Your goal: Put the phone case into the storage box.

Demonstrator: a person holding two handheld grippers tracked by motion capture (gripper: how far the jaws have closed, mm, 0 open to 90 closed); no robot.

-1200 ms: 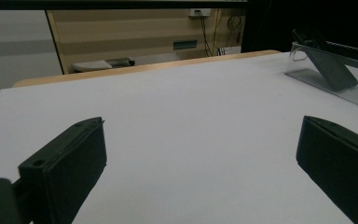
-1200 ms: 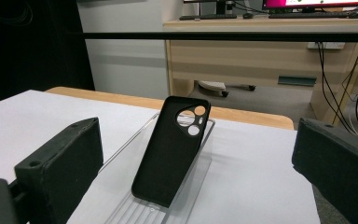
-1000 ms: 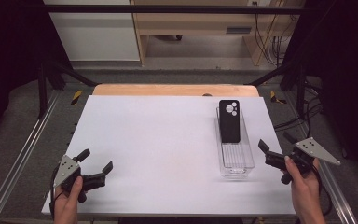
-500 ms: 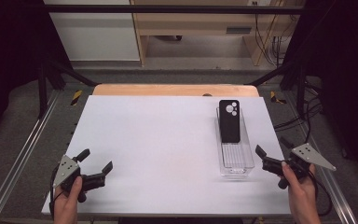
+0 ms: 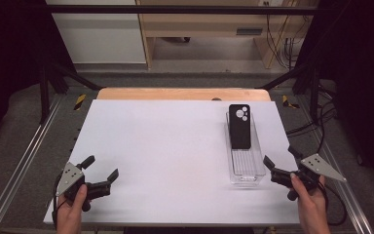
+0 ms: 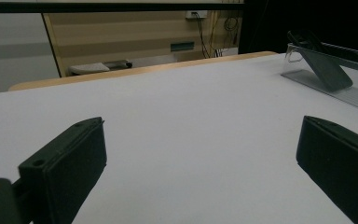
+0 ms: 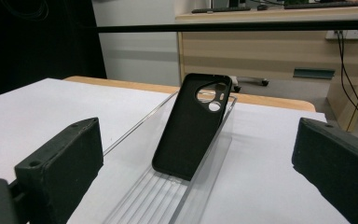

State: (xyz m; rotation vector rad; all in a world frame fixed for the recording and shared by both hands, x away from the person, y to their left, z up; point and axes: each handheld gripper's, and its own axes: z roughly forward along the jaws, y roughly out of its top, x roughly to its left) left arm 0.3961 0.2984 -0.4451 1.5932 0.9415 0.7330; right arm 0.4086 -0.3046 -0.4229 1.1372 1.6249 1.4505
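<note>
Here the right gripper (image 5: 276,165) is spread wide and holds nothing, sitting just to the right of the near end of the clear tray (image 5: 246,174) on the right side of the white tabletop (image 5: 165,146). The black phone case (image 5: 239,126) leans in the tray's far half, its long axis running near to far along the tray, camera cutouts at the far, raised end. It lies ahead of this gripper and slightly to its left, so the right hand (image 5: 311,204) is clearly the closer one. The left gripper (image 5: 100,166), jaws also apart and empty, rests at the near left corner, well away.
</note>
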